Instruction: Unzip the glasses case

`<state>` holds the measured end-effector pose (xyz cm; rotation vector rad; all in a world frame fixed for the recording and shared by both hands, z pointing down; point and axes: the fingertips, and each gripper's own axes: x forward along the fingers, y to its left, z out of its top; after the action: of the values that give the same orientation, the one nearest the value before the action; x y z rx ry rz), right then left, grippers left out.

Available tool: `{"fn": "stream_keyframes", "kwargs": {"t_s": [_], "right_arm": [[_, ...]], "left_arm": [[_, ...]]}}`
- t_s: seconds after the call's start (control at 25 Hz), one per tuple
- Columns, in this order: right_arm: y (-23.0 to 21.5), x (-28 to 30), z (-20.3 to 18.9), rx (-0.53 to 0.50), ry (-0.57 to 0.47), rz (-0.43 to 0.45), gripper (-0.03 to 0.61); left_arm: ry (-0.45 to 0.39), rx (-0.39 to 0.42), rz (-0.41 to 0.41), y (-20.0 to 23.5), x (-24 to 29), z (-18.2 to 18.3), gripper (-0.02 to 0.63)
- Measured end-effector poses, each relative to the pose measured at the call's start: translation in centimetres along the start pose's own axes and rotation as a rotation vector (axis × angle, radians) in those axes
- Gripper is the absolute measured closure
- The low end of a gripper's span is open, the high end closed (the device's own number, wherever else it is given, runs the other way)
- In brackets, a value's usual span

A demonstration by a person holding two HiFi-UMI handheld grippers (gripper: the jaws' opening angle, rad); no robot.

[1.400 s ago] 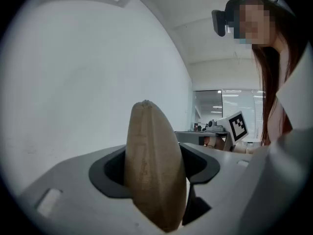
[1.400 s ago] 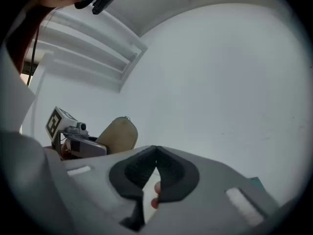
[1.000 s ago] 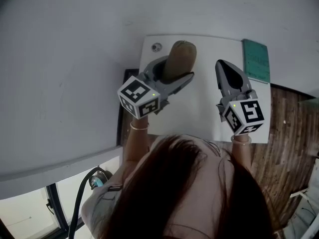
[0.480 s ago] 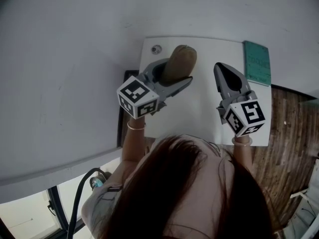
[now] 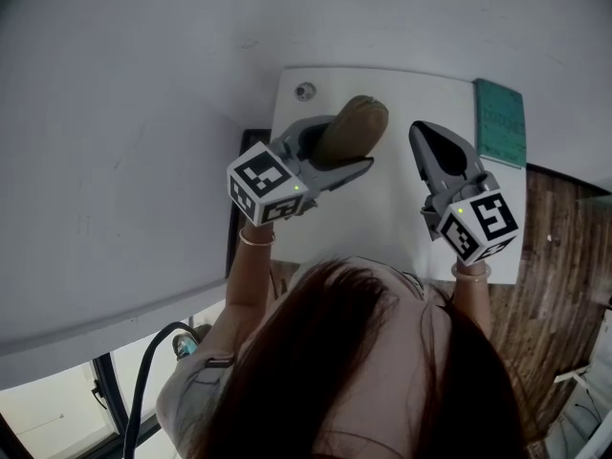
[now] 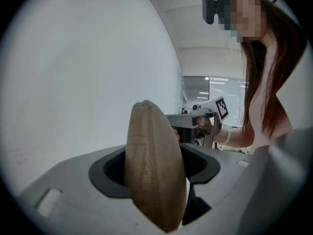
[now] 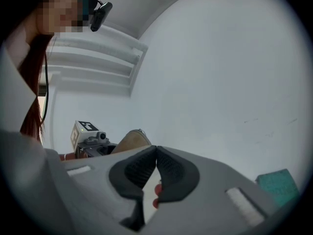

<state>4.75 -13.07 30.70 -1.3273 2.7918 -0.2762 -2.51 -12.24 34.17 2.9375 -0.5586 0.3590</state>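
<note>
A tan fabric glasses case (image 5: 350, 130) is held up above the small white table (image 5: 402, 208), standing on end between the jaws of my left gripper (image 5: 330, 146). In the left gripper view the case (image 6: 152, 165) fills the gap between the jaws, its seam running up the near edge. My right gripper (image 5: 427, 132) hovers to the right of the case, apart from it, its jaws pressed together with nothing between them (image 7: 155, 153). The right gripper view shows the case's top (image 7: 132, 140) and the left gripper (image 7: 90, 140) beyond my jaws.
A green card-like object (image 5: 501, 122) lies at the table's far right corner. A small round metal fitting (image 5: 305, 91) sits near the far left corner. A white wall runs along the left and far side. Wooden floor (image 5: 555, 285) shows to the right.
The left gripper has tipped the case a little rightward and away. The right gripper has drifted slightly to the right and stayed shut.
</note>
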Motion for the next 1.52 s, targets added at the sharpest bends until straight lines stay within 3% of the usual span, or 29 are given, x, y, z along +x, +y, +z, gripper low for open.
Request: {"fn": "stream_keyframes", "kwargs": {"t_s": [0.64,0.88,1.52], "right_arm": [[1.3,1.0,-0.2,-0.011,0.035,0.078,0.574],[1.8,0.8,-0.2,-0.022,0.053,0.125,0.554],[3.7,0.6,-1.0,-0.023,0.13,0.317,0.517]], "left_arm": [[0.116,0.034,-0.143,-0.5,-0.8,-1.6,0.313],[0.157,0.037,-0.231,-1.6,-1.0,-1.9,0.313],[0.286,0.076,-0.341,-3.0,-1.6,-2.8,0.313]]}}
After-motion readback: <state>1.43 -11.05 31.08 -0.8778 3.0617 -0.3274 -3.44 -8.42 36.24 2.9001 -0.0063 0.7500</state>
